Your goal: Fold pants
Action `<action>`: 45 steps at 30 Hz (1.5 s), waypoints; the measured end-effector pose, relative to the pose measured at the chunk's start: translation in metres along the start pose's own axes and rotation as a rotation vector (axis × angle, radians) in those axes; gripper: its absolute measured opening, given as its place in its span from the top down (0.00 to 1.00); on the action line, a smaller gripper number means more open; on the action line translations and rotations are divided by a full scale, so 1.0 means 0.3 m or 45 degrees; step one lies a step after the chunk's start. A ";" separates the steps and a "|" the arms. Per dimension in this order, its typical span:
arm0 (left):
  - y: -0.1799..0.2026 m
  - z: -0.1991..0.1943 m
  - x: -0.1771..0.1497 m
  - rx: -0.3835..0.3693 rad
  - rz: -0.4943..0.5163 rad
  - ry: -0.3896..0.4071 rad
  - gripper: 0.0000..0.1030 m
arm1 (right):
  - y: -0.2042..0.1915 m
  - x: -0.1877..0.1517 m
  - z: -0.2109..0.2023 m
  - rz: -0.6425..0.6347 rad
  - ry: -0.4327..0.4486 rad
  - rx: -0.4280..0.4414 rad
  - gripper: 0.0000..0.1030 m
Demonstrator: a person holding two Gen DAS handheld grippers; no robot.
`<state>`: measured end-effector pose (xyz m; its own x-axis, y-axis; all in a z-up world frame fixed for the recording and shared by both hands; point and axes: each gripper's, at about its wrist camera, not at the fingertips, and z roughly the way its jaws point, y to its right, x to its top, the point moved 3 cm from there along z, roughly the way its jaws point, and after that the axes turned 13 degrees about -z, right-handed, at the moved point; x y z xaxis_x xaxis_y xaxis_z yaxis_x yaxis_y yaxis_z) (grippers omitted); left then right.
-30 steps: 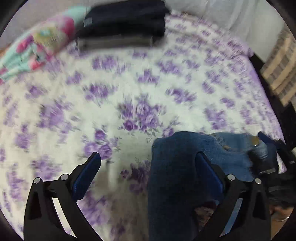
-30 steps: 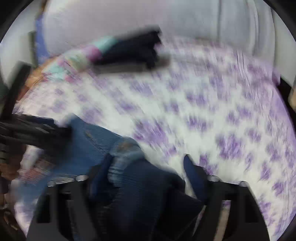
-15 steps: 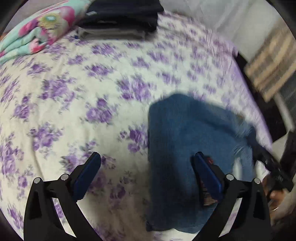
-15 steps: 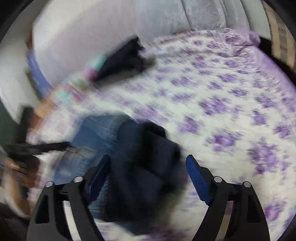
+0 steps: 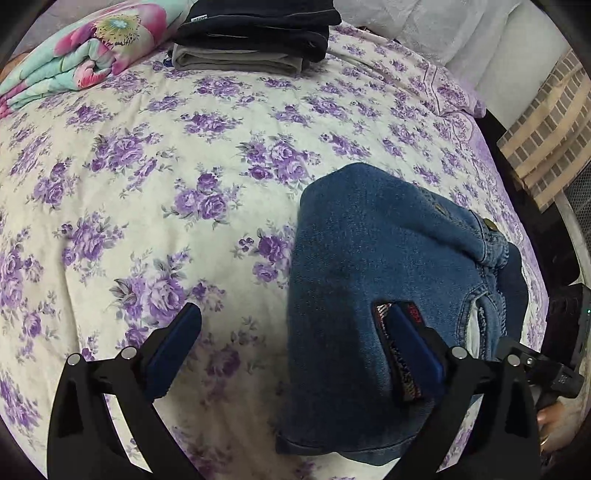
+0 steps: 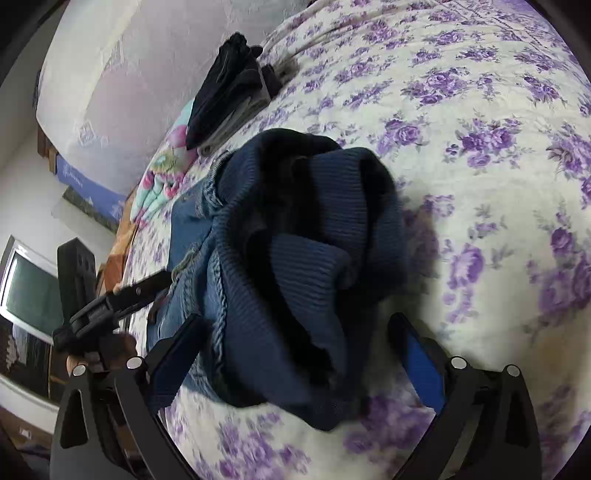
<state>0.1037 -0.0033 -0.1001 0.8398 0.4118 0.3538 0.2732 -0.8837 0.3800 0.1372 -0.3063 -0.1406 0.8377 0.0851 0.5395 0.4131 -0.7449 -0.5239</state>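
The purple-flowered bedspread [image 5: 184, 166] fills both views, sharper now than half a second ago. The blue jeans [image 5: 369, 258] lie bundled on it toward its near right side, where earlier they were blurred with motion. A stack of dark folded clothes [image 5: 255, 33] sits at the far edge. The left gripper [image 5: 295, 343] is spread wide, one finger on the denim. The right gripper [image 6: 299, 350] gapes around the jeans' ribbed waistband [image 6: 303, 229].
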 end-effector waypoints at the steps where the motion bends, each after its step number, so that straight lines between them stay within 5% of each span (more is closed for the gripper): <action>1: 0.001 -0.002 0.001 0.003 0.005 0.003 0.05 | -0.007 -0.001 0.005 0.019 0.018 0.013 0.03; 4: 0.003 0.000 0.002 -0.005 0.007 -0.006 0.05 | -0.041 -0.003 0.033 -0.003 0.019 -0.072 0.04; 6: 0.003 0.006 0.001 -0.031 -0.007 -0.027 0.05 | -0.061 0.001 0.042 -0.022 0.025 -0.104 0.19; 10: 0.013 0.013 -0.005 -0.048 0.010 -0.031 0.05 | -0.045 -0.003 0.018 0.005 0.053 -0.062 0.29; 16: 0.092 0.078 -0.059 -0.191 0.118 -0.243 0.04 | -0.031 -0.008 0.038 -0.061 0.051 -0.089 0.15; 20: 0.108 0.124 -0.055 -0.212 0.091 -0.276 0.04 | -0.038 -0.011 0.056 -0.071 0.067 -0.082 0.12; 25: 0.121 0.141 -0.044 -0.294 0.094 -0.323 0.08 | -0.032 -0.006 0.046 -0.016 0.108 -0.042 0.28; 29: 0.174 0.068 -0.074 -0.213 0.162 -0.193 0.25 | -0.066 -0.017 -0.014 -0.097 0.149 -0.043 0.45; 35: 0.199 -0.054 -0.024 -0.208 0.107 -0.097 0.32 | -0.186 0.055 -0.102 -0.322 0.222 -0.055 0.47; 40: 0.218 -0.237 0.095 -0.199 0.145 0.156 0.32 | -0.314 0.267 -0.124 -0.499 0.318 0.000 0.47; 45: 0.162 -0.311 0.343 -0.155 0.064 0.352 0.32 | -0.445 0.539 -0.013 -0.641 0.376 0.006 0.47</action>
<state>0.1596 0.0168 0.0344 0.6865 0.4278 0.5879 0.1622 -0.8783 0.4498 0.2162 -0.1955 0.0192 0.4029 0.2397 0.8833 0.7368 -0.6574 -0.1577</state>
